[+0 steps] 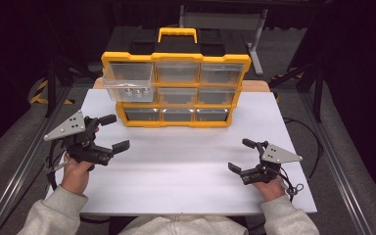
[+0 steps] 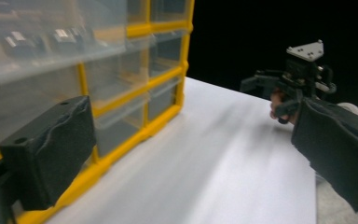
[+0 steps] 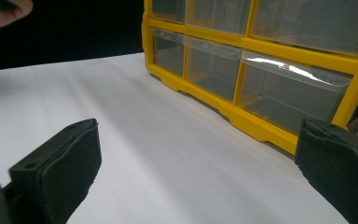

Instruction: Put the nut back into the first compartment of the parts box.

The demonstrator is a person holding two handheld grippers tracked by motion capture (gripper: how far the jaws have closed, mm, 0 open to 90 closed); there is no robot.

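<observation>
Item: yellow organiser cabinet [image 1: 176, 90] with nine clear drawers in three rows, standing upright at the far middle of the white table [image 1: 186, 166], upper centre of the high view; a yellow carry handle [image 1: 177, 33] rises from its top. The top-left drawer [image 1: 129, 81] is pulled out toward the near side, well proud of the frame, and several small metal parts [image 1: 137, 91] lie along its front edge; the remaining drawers sit flush. In the left gripper view the same cabinet [image 2: 135, 70] occupies the upper left, the pulled-out drawer [image 2: 37, 42] blurred above the near jaw. In the right gripper view the cabinet [image 3: 261, 65] runs across the upper right, its lower drawers closed. Item: left gripper [image 1: 111, 133], lower left of the high view, held in the person's left hand [image 1: 76, 171], jaws spread wide with nothing between them, just beside the cabinet's lower left corner and below the open drawer, not touching either. Item: right gripper [image 1: 241, 155], lower right of the high view, held in the right hand [image 1: 269, 188], jaws likewise parted and empty, low over the table and well apart from the cabinet; it also appears at upper right of the left gripper view [image 2: 261, 93]. Grey sleeves enter from the bottom edge.
</observation>
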